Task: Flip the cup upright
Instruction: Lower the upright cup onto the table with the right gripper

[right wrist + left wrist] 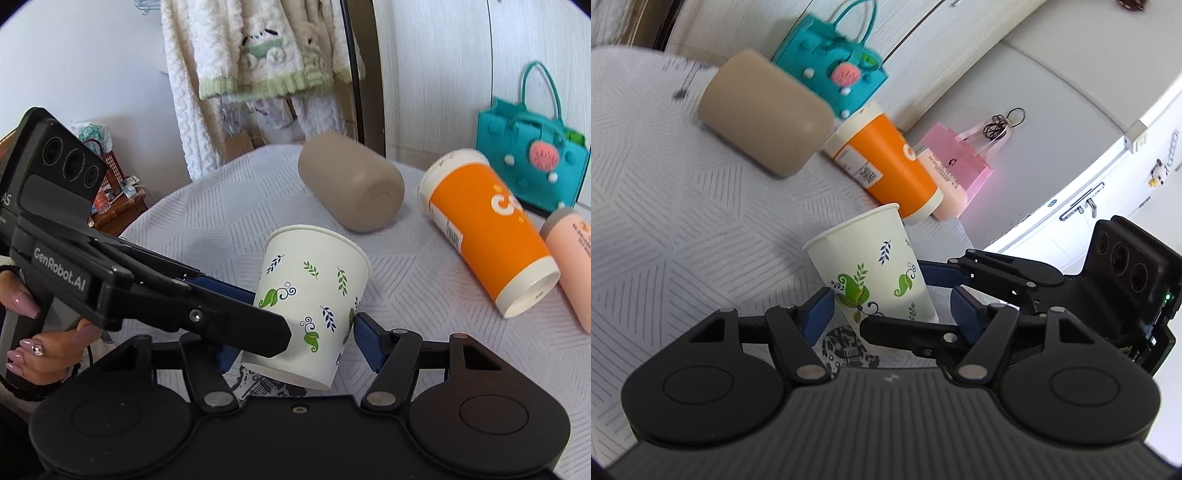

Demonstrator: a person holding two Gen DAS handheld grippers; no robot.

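Paper cup (314,302) w/ leaf print sat mouth-up but tilted, low over the patterned tablecloth (229,218), right at the near edge. My right claw (295,343) had it approx. mid-wall, blue pads (367,341) pressed on both sides. My left claw (890,310) was spread wide around the same cup (875,269), pads (820,314) just beside the wall; couldn't tell if touching. Behind, well apart: tan cup (352,181), orange cup (487,229) and pink bottle (570,258), all lying on their sides; teal bag (532,162) at the back.
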